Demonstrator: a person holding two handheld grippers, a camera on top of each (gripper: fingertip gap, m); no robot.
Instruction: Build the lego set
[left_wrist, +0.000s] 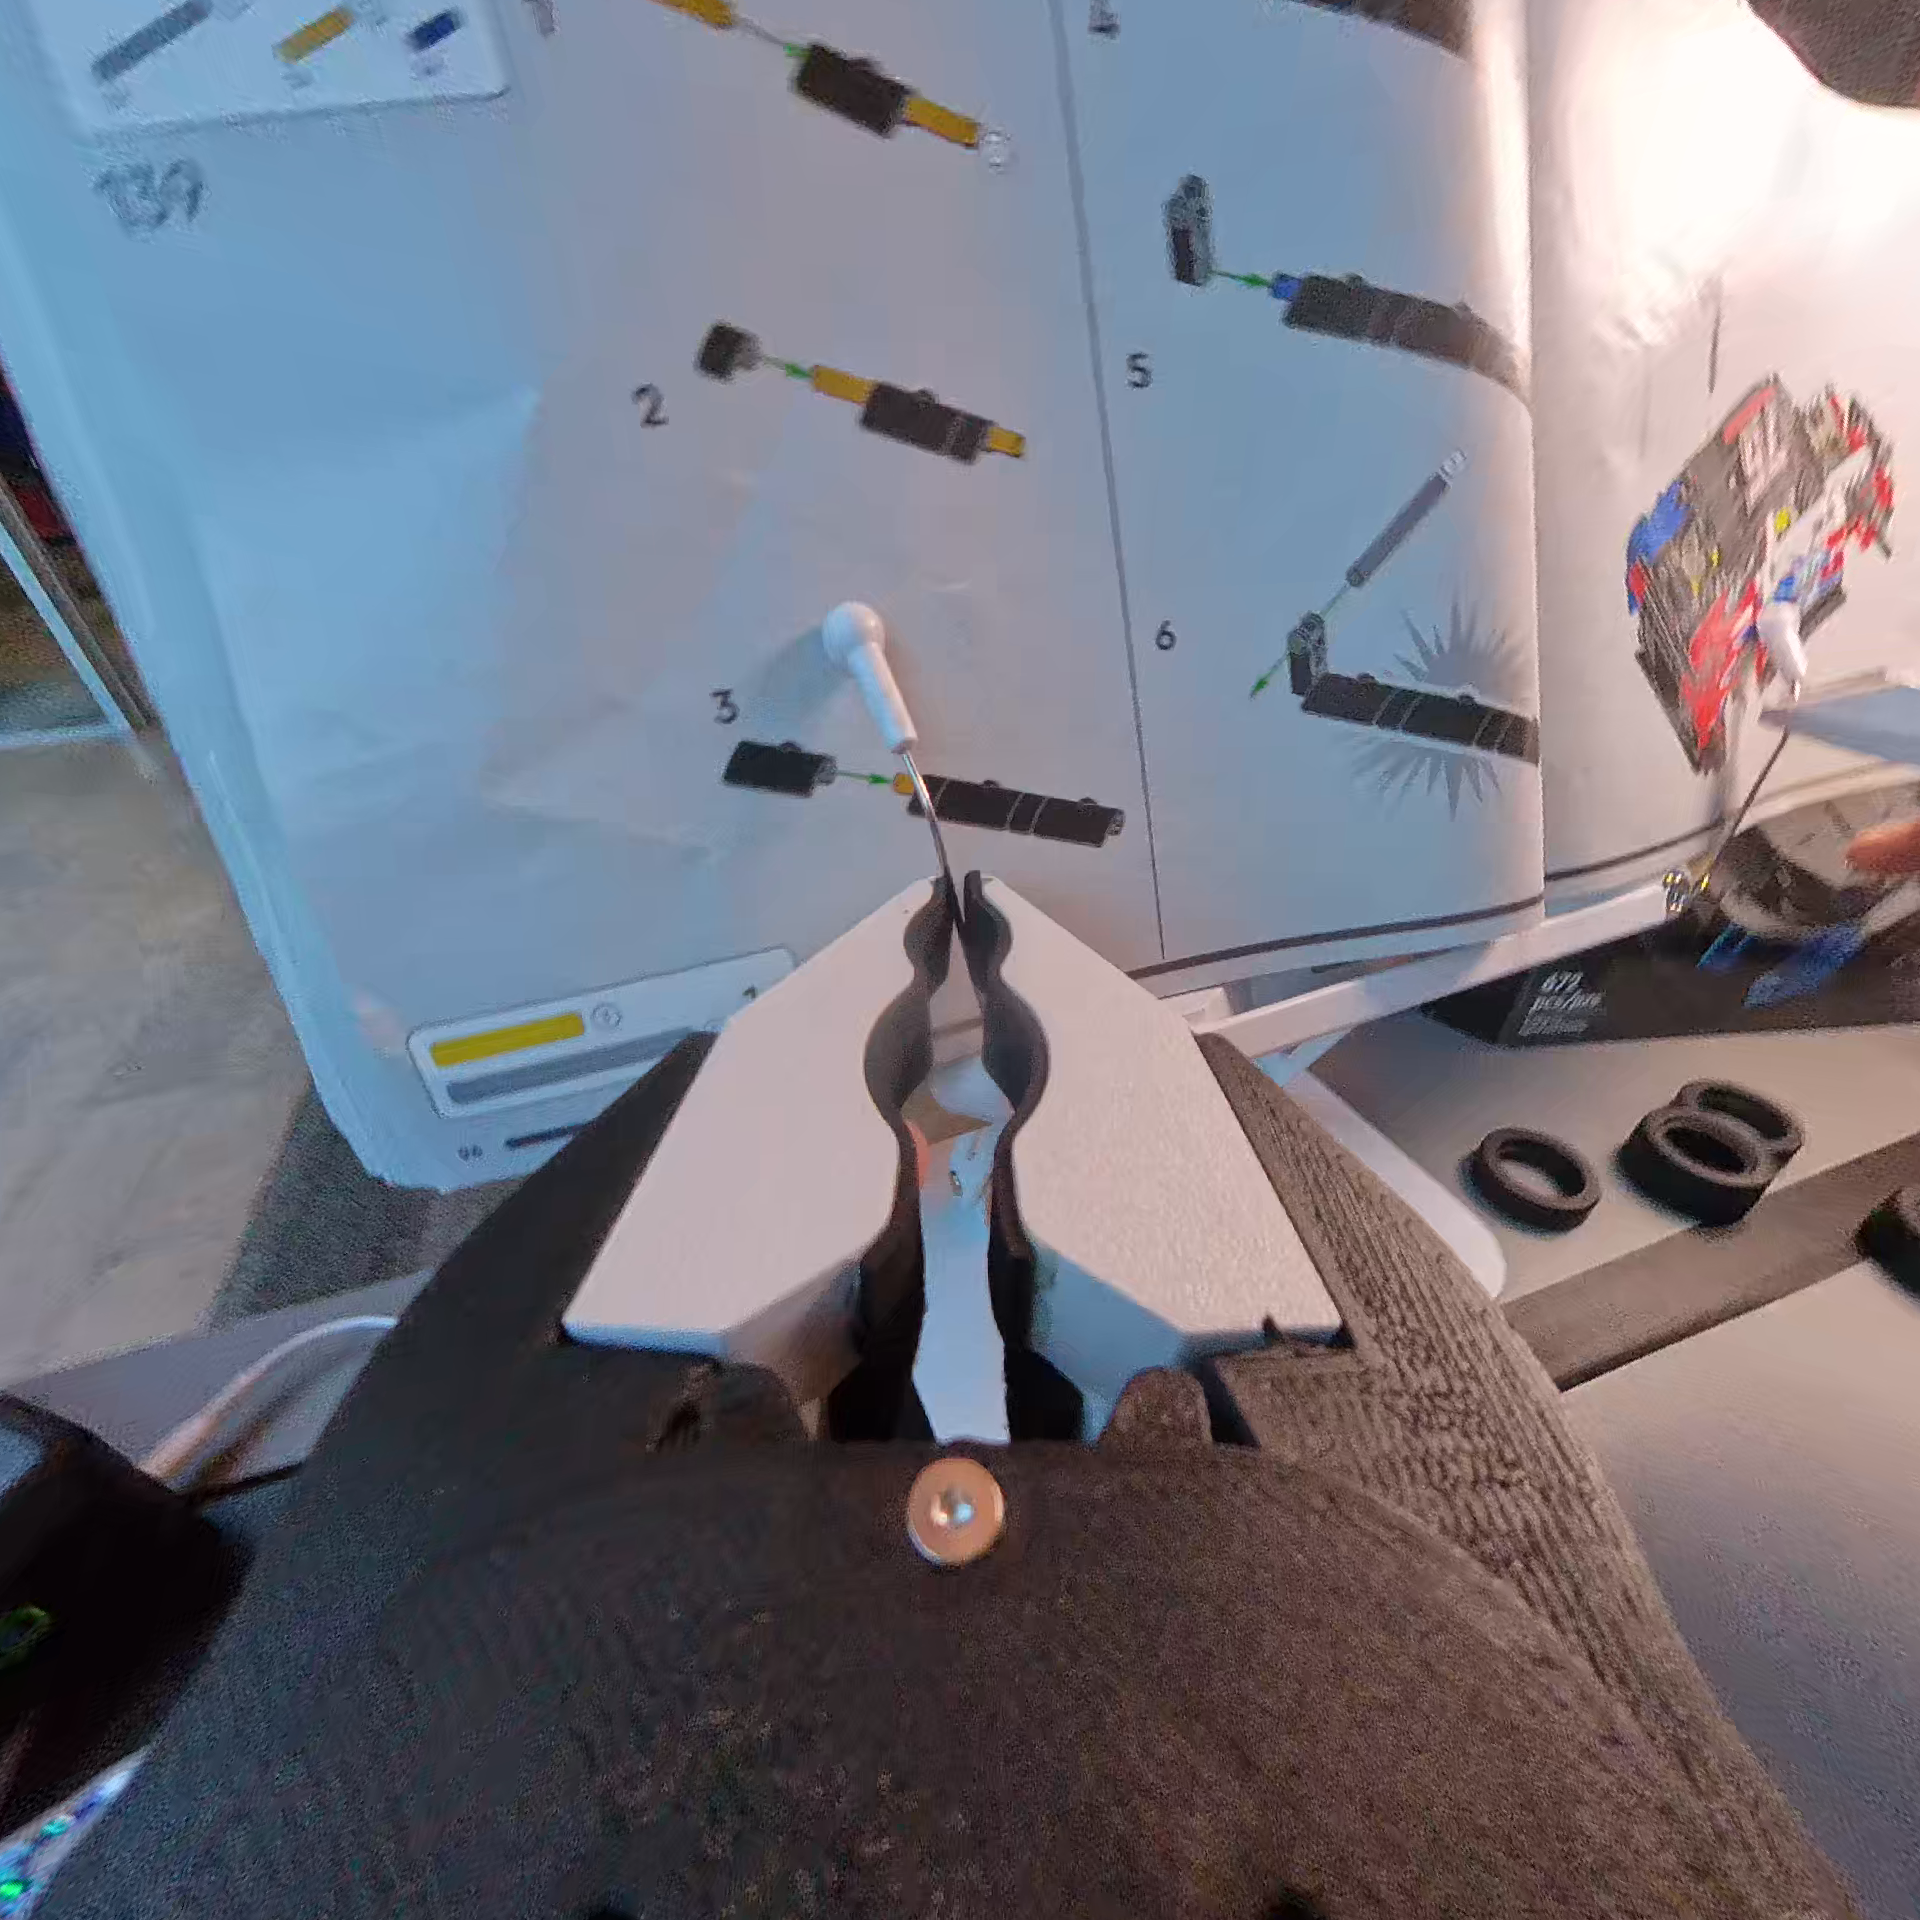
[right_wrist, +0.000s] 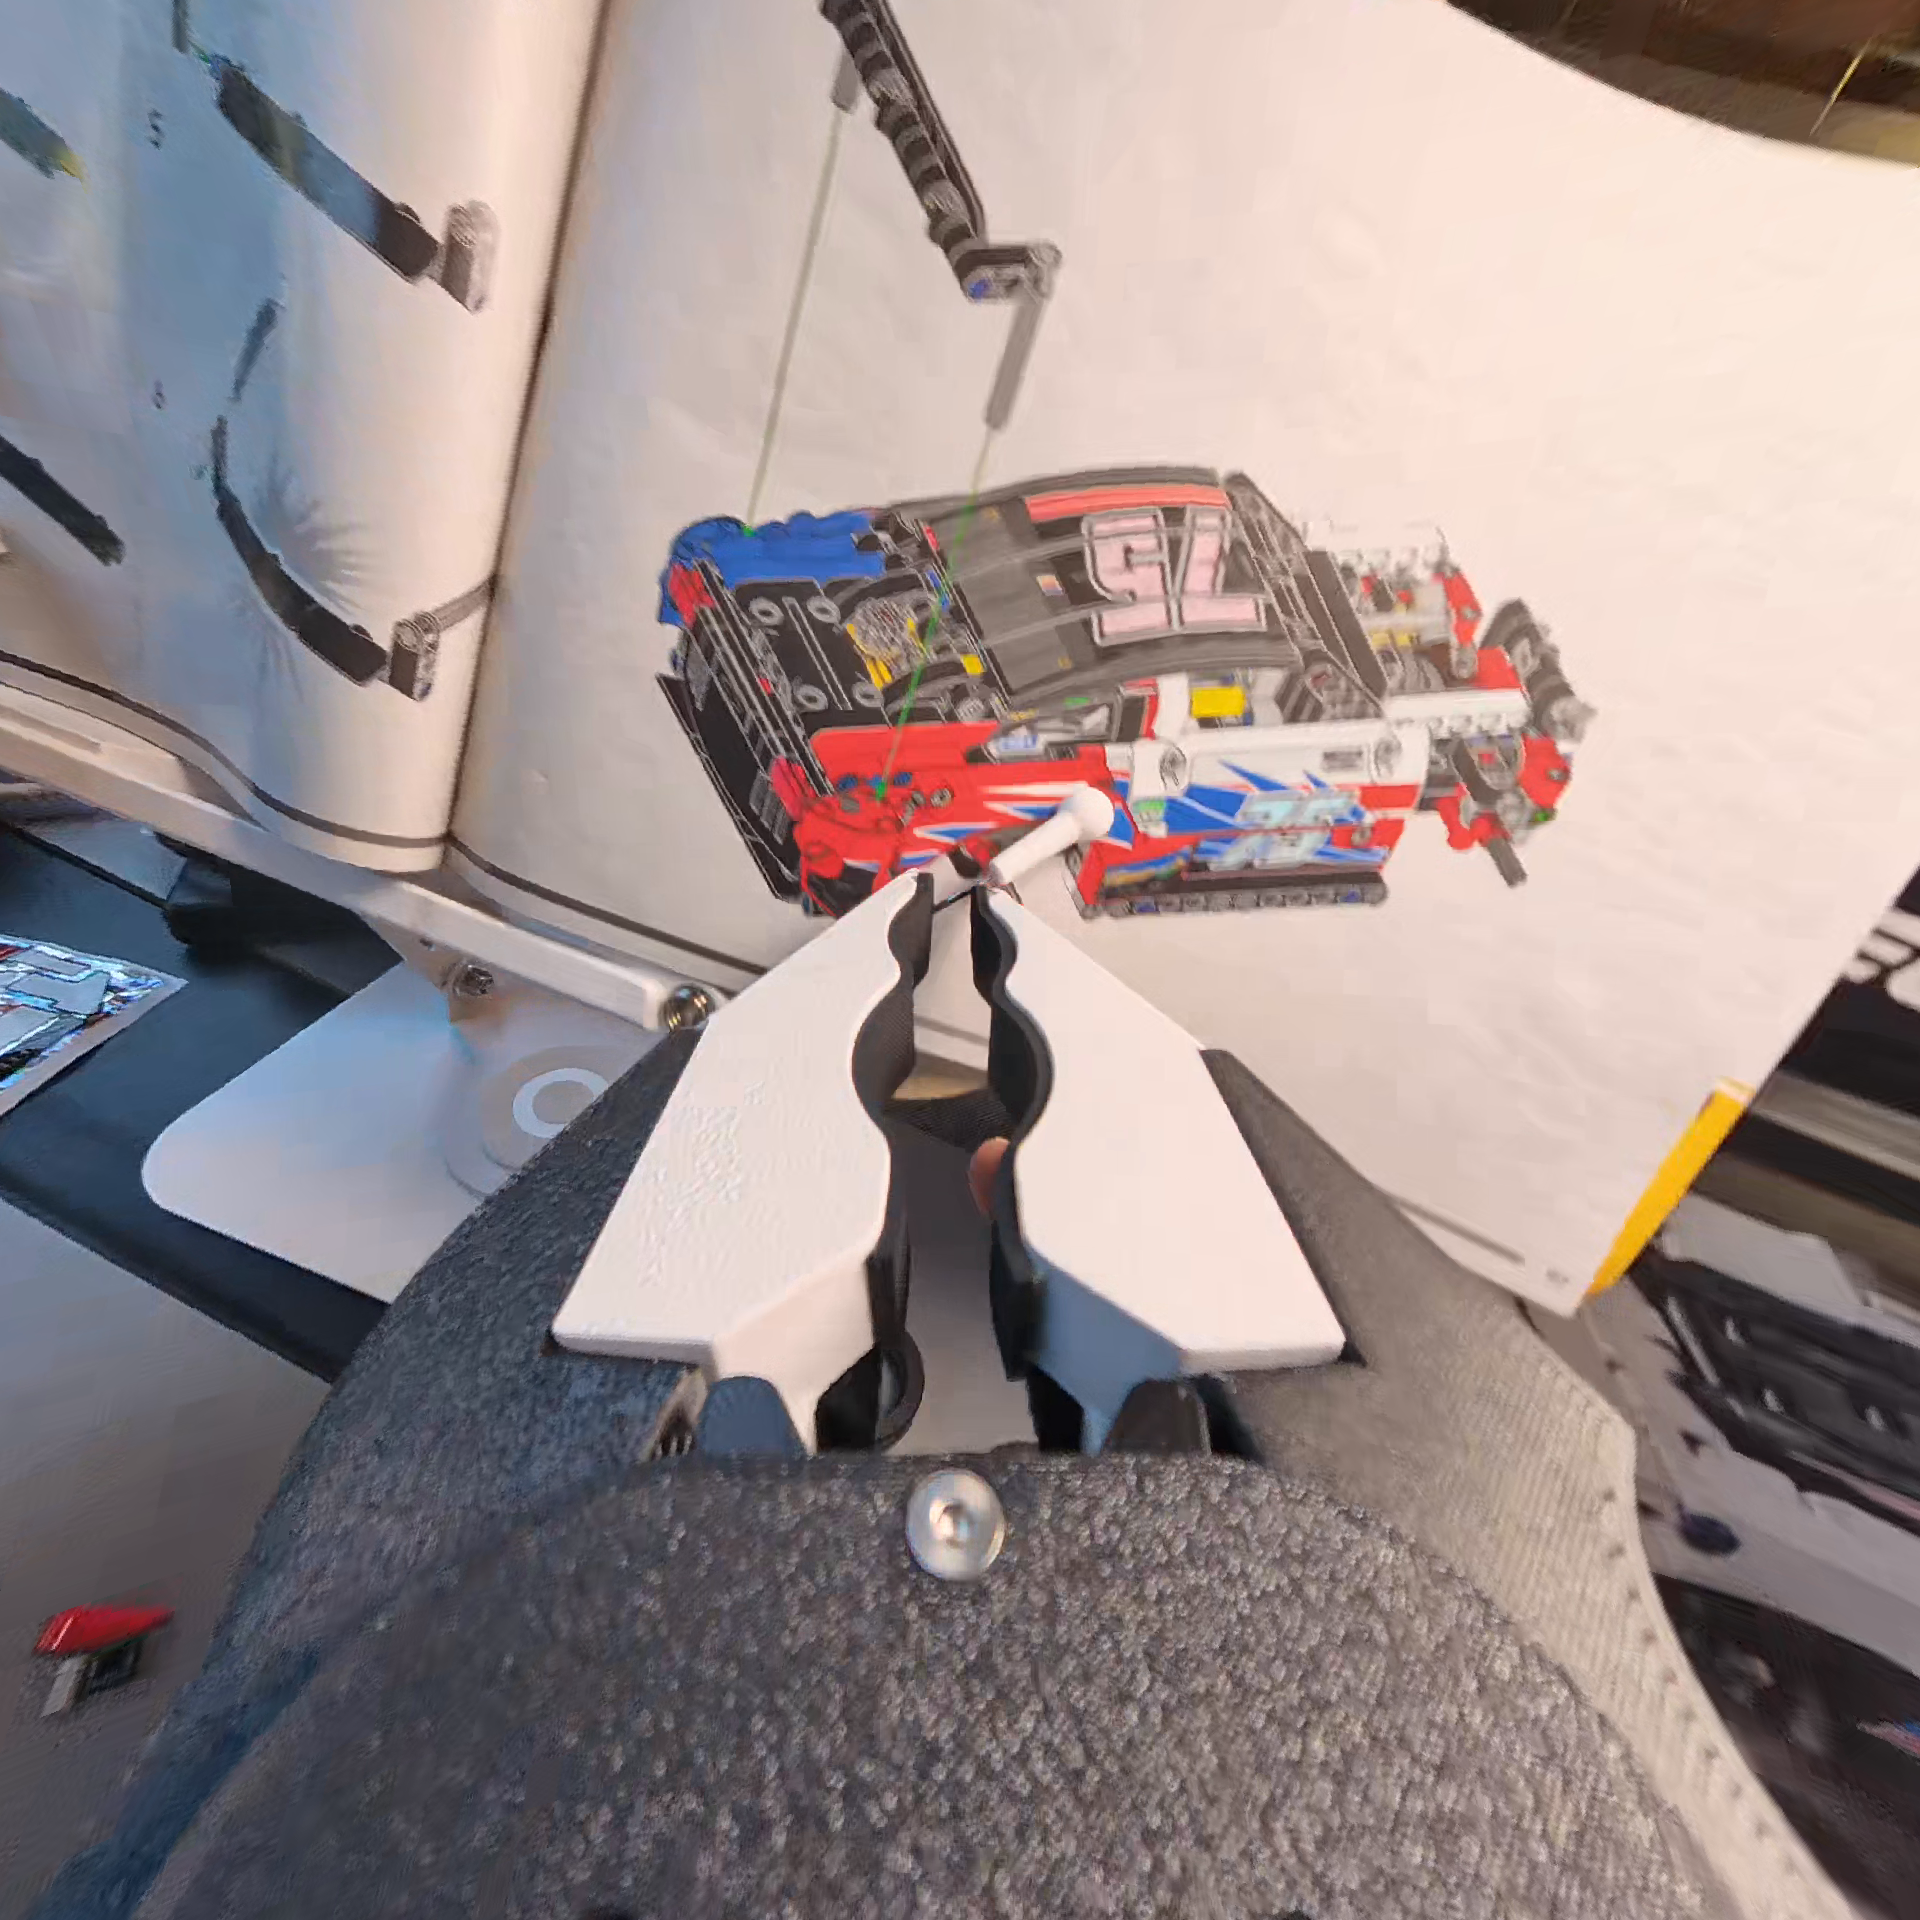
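The instruction booklet (left_wrist: 623, 540) stands open on a white stand, and its right page with the printed car model shows in the right wrist view (right_wrist: 1351, 1039). Two thin wire page-holder arms with white tips press on the pages. My left gripper (left_wrist: 958, 896) is shut on the wire of the left arm (left_wrist: 868, 665), just below its white sleeve. My right gripper (right_wrist: 948, 891) is at the base of the right arm's white tip (right_wrist: 1049, 836), which also shows in the left wrist view (left_wrist: 1783, 636). Its jaws are nearly together with a narrow slit. The wire crosses at the fingertips; whether the pads press it is unclear.
Black tyres (left_wrist: 1621, 1158) lie on the dark mat to the right of the stand. The stand's white base plate (right_wrist: 312, 1132) sits below the booklet. A sticker sheet (right_wrist: 62, 1003) lies at the left. A small red piece (right_wrist: 99, 1631) lies on the table at lower left. About 25 cm separates my left fingertips from my right. Both grippers' tips are roughly 25 cm from the small red piece (right_wrist: 99, 1631).
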